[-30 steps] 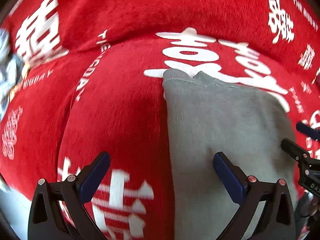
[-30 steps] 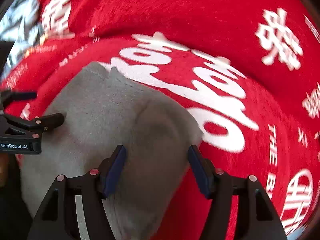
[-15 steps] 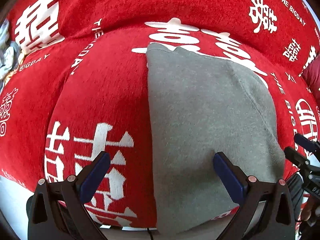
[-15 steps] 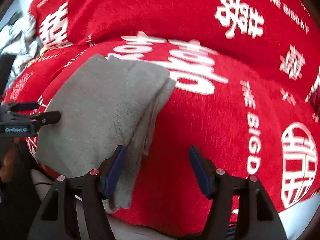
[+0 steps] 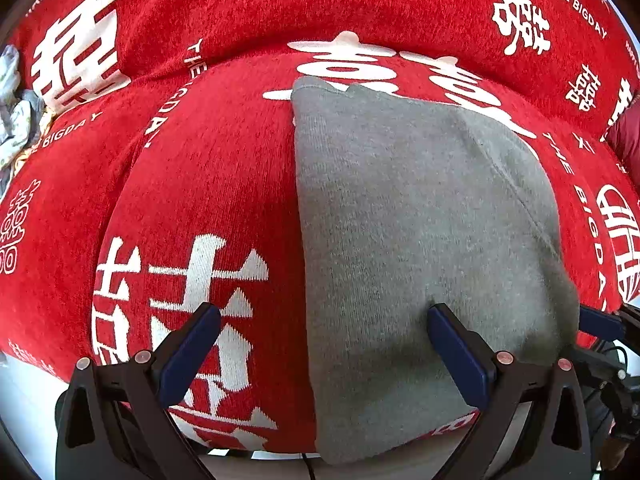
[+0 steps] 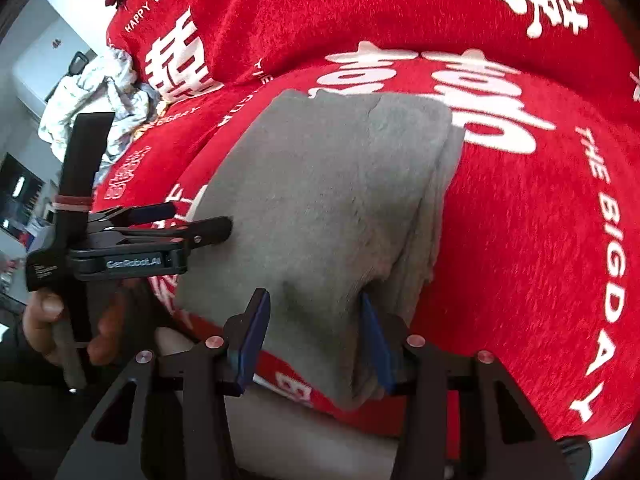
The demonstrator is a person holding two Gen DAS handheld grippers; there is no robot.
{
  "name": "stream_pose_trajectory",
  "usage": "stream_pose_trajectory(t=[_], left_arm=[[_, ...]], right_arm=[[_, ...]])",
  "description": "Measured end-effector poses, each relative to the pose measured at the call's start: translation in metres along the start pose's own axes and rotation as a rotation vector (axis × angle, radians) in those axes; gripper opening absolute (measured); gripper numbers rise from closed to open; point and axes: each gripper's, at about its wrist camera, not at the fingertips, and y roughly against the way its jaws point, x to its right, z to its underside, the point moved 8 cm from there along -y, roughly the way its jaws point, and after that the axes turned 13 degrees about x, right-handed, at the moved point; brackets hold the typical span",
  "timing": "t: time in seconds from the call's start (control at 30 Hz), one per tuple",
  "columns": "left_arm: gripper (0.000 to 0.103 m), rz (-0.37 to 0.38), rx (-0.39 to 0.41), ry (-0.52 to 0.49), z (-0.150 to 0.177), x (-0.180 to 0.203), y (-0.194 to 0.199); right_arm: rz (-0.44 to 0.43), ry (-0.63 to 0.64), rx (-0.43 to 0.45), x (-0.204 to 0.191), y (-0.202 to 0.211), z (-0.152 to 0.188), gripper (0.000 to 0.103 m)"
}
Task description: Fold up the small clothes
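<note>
Left gripper point(image 5: 323, 354) spread wide; right gripper point(image 6: 312, 340) half-closed.

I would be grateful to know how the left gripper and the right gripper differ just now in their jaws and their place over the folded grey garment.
The left gripper is wide open; the right gripper is narrower, closing on cloth.
The left gripper straddles the left edge of the folded grey knit garment; the right gripper pinches its layered right edge.
Both have dark blue pads.

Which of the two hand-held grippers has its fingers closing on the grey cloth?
The right hand-held gripper: its fingers pinch the grey cloth near edge. The left hand-held gripper stands wide open, pinching nothing.
</note>
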Motion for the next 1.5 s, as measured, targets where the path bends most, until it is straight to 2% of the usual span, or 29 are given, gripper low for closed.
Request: stream_pose_trajectory(t=[0.07, 0.23, 0.33, 0.5, 0.77, 0.8, 0.83, 0.87, 0.93, 1.07, 1.13, 1.2, 1.3, 1.37, 1.5], left_arm=[[0.103, 0.001, -0.005, 0.000, 0.001, 0.000, -0.001], [0.103, -0.007, -0.009, -0.033, -0.001, 0.002, -0.001], [0.103, -0.008, -0.007, -0.026, 0.000, 0.002, -0.001], [0.103, 0.005, -0.015, -0.002, 0.002, 0.000, -0.003], [0.103, -0.001, -0.012, -0.023, 0.001, 0.003, -0.002], [0.103, 0.001, -0.013, -0.019, 0.002, 0.003, -0.003], [0.103, 0.005, -0.015, -0.017, 0.002, 0.003, -0.003], [0.103, 0.008, -0.019, -0.018, 0.001, 0.003, -0.004], [0.103, 0.005, -0.024, -0.027, 0.000, 0.003, -0.002], [0.103, 0.026, 0.003, -0.063, -0.007, 0.012, 0.005], [0.103, 0.024, -0.014, -0.090, -0.004, 0.018, -0.001], [0.103, 0.039, -0.052, -0.100, 0.005, 0.023, -0.010], [0.103, 0.040, -0.054, -0.087, 0.007, 0.022, -0.007], [0.103, 0.031, -0.048, -0.103, 0.006, 0.022, -0.004], [0.103, 0.018, -0.039, -0.114, 0.005, 0.021, -0.001]], right_arm=[[0.000, -0.026, 0.007, 0.006, 0.001, 0.000, 0.051], [-0.015, -0.197, 0.026, 0.034, -0.015, -0.013, 0.051], [-0.070, -0.232, 0.028, 0.034, -0.026, -0.017, 0.051], [-0.084, -0.220, 0.046, 0.029, -0.030, -0.021, 0.048], [-0.182, -0.421, 0.090, 0.049, -0.032, -0.032, 0.048], [-0.183, -0.426, 0.096, 0.051, -0.032, -0.033, 0.044], [-0.175, -0.408, 0.091, 0.051, -0.034, -0.034, 0.018], [-0.149, -0.373, 0.075, 0.052, -0.036, -0.034, 0.011], [-0.132, -0.330, 0.068, 0.049, -0.034, -0.037, 0.010], [-0.091, -0.239, 0.156, 0.042, -0.008, -0.061, 0.010], [-0.013, -0.164, 0.126, 0.046, -0.015, -0.059, 0.010], [0.064, -0.097, 0.044, 0.052, -0.036, -0.046, 0.010], [0.060, -0.101, 0.058, 0.052, -0.037, -0.045, 0.011], [0.050, -0.138, 0.050, 0.051, -0.030, -0.047, 0.016], [0.128, -0.050, 0.074, 0.047, -0.009, -0.046, 0.020]])
